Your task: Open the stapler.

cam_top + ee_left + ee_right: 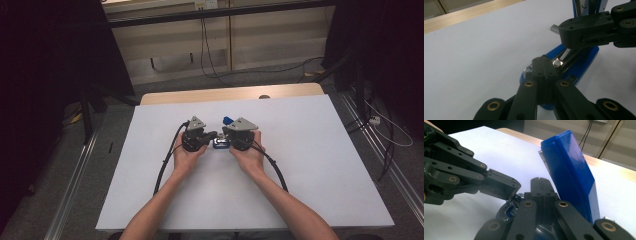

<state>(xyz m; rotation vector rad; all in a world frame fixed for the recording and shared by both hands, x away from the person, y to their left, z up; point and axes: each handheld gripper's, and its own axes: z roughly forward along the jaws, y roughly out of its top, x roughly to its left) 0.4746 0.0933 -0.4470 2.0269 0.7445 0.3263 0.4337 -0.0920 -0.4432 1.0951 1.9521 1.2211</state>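
1. Mid-table [310, 150]: blue stapler [220, 143] btwn my grippers, lid raised, no writing legible.
2. Left gripper [544, 65]: jaws fully closed, tips at stapler's metal.
3. Right gripper [539, 185]: jaws closed, holding nothing.

The blue stapler [570, 175], at the table's centre, has a glossy, smooth plastic shell that catches soft highlights, and bare silvery metal shows in its inner track [570, 53] and at its polished, mirror-bright front end [507, 211]. The left gripper [544, 68] and right gripper [539, 187] are matt black plastic with a faintly grainy look, studded with small brass-coloured metal rivets; each carries a dull grey plate on top. The table [320, 165] is covered in a smooth, matt white sheet, and at its 12 o'clock edge a strip of pale, satin-finished wood [210, 94] is exposed.
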